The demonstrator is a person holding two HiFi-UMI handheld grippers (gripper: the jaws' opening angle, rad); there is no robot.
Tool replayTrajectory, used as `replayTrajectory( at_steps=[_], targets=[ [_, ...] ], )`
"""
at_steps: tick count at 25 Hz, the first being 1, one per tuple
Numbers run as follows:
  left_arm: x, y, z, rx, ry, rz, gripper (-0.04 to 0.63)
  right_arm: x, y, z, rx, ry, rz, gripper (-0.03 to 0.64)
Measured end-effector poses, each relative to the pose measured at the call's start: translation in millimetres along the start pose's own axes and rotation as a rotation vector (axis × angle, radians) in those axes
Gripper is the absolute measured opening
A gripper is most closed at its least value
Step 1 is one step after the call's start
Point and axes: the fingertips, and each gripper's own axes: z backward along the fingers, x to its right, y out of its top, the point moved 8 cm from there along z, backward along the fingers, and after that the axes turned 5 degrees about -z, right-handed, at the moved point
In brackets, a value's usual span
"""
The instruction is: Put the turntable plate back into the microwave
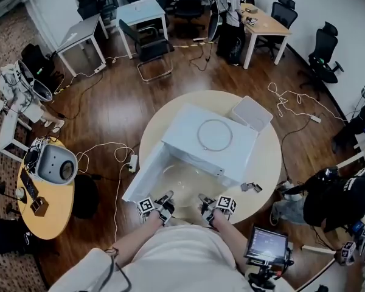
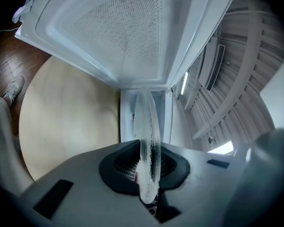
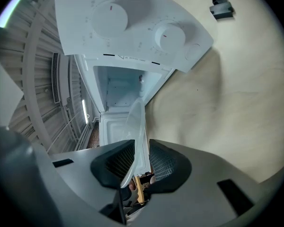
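- Office with a wood floor; a round table (image 1: pixel 269 163) carries the microwave (image 1: pixel 210 140), its door (image 1: pixel 141 176) swung open to the left.
- The plate (image 1: pixel 185 181) hangs at the cavity mouth, its near rim towards the person.
- Left gripper (image 1: pixel 167 197) is clamped tight on the rim's left side.
- Right gripper (image 1: pixel 205 201) stands slightly parted; the rim sits between its pads, one pad seemingly clear of the glass.
- The cavity lies straight ahead, on the far side of the plate, and both hands are equally near, so the next push likely goes straight forward.
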Motion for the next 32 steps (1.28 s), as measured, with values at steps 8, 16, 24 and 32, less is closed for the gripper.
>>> replayTrajectory(
  at_steps=[8, 16, 24, 32],
  targets=[
    [9.2, -3.9, -0.6, -0.005, -0.039, -0.014, 0.040, -7.5, -0.7, 7.2, 0.001, -0.001, 0.077, 0.085],
    [17.8, -5.1, 2.7, -0.005, -0.072, -0.020, 0.040, -18.4, -1.8, 10.8, -0.004, 0.009, 0.154, 0.089],
    [29.7, -11.0, 11.9, 0.006, -0.112, -0.011, 0.040, -33.4, -9.2, 19.8, -0.014, 0.037, 0.223, 0.089],
    [33.6, -11.5, 31.5, 0.023, -0.129, -0.007, 0.040, -52.1, -24.1, 22.6, -0.030, 0.048, 0.329, 0.089]
  ],
)
